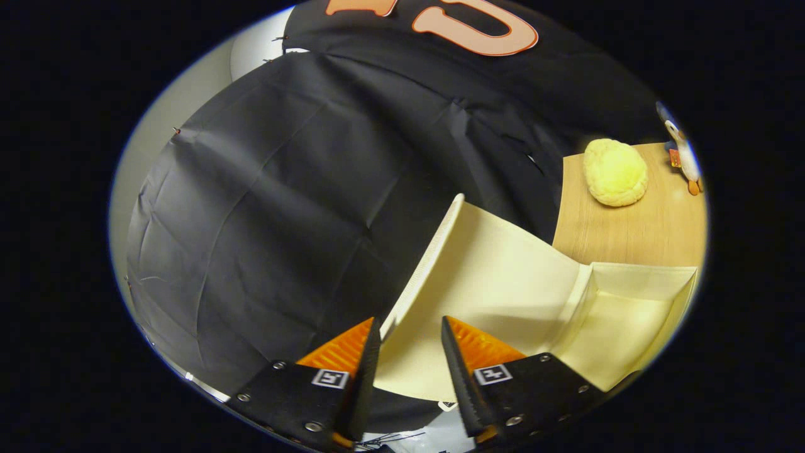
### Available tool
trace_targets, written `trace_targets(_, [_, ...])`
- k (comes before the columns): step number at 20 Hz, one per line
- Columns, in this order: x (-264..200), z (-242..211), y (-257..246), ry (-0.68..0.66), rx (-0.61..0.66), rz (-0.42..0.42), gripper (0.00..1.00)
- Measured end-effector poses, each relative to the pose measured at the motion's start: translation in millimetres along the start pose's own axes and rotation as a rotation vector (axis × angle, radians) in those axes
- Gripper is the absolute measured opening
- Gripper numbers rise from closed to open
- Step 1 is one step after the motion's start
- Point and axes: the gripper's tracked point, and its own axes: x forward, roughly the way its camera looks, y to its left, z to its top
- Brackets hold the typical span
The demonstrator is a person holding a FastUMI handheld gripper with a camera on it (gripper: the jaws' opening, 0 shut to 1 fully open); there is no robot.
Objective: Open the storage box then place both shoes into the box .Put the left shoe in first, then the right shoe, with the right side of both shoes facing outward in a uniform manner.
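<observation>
The box (pixel 629 314) sits open on the table (pixel 635 233), its lid (pixel 497 277) raised, the lid's edge between the fingers of the claw (pixel 410 352), which stands parted, gripping nothing. Best to swing the lid fully back before letting go.

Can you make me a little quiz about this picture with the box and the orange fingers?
1. True or false: the storage box has its lid lifted open.
2. What sits on the wooden table beyond the box?
A. a yellow round squishy thing
B. a red ball
C. a blue cup
3. Fill in: the edge of the lid lies ____ the two fingers of the gripper.

Key:
1. True; the inside looks bare.
2. A, the yellow thing, near a small penguin toy.
3. Between; the fingers stand apart, not pressing it.
</observation>
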Motion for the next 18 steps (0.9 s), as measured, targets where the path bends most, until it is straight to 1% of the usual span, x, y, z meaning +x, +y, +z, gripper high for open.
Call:
trace_targets(2, [-4,5,-11,-0.025,-0.048,-0.023,0.78])
trace_targets(4, [-16,13,-25,-0.071,-0.104,-0.079,0.89])
trace_targets(7, [-61,39,-42,-0.131,-0.154,-0.174,0.92])
trace_targets(10, [-106,44,-82,-0.194,-0.181,-0.268,0.93])
trace_targets(13, [-147,54,-126,-0.244,-0.177,-0.375,0.94])
trace_targets(15, [-176,43,-160,-0.266,-0.161,-0.45,0.94])
trace_targets(18, [-206,14,-213,-0.244,-0.14,-0.573,0.94])
